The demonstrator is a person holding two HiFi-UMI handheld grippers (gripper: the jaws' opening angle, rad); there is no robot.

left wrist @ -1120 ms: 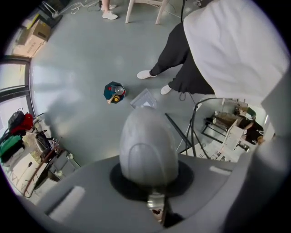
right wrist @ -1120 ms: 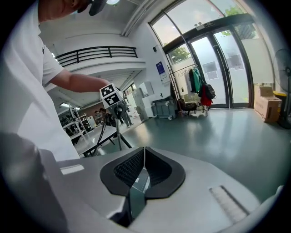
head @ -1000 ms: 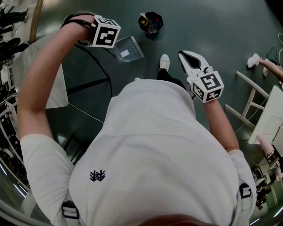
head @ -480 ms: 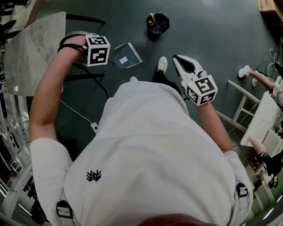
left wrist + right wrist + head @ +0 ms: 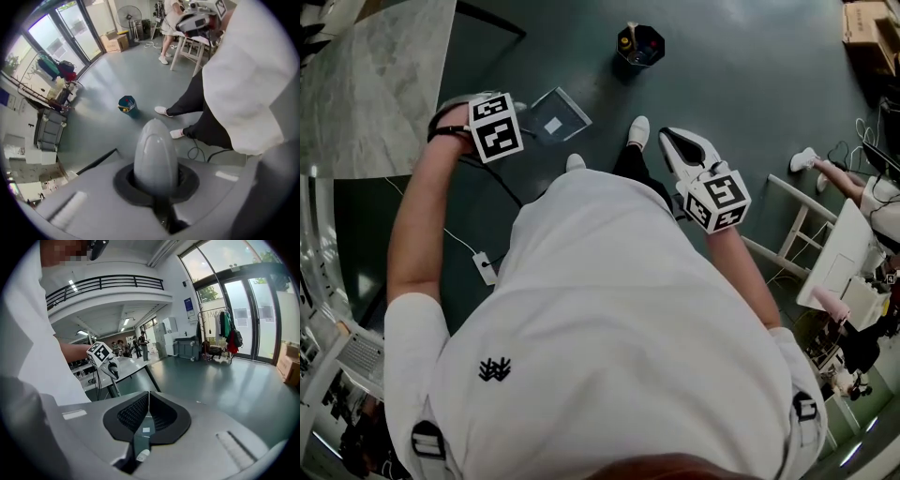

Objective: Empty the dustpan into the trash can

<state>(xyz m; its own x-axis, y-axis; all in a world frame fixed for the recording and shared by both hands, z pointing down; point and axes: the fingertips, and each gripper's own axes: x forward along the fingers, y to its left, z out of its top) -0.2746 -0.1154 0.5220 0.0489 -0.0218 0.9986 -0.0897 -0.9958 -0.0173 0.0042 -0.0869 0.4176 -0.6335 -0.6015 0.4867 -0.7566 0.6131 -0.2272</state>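
My left gripper (image 5: 523,125) is shut on the handle of a grey dustpan (image 5: 555,117), which hangs above the dark floor in the head view. In the left gripper view the rounded grey handle (image 5: 156,157) fills the gap between the jaws. The dark trash can (image 5: 639,45) stands on the floor ahead, with small items inside; it also shows as the trash can (image 5: 127,104) well beyond the handle. My right gripper (image 5: 670,139) is held at the right side of my body, shut with nothing between its black pads (image 5: 161,414).
A marble table top (image 5: 375,84) lies at the upper left. A white chair (image 5: 797,234) and another person's foot (image 5: 806,159) are at the right. A cable and power strip (image 5: 483,267) run along the floor on the left. A cardboard box (image 5: 862,23) sits far right.
My left gripper has come down and back toward my body with the dustpan still in it. The table has slid left in view. The right gripper has barely shifted.
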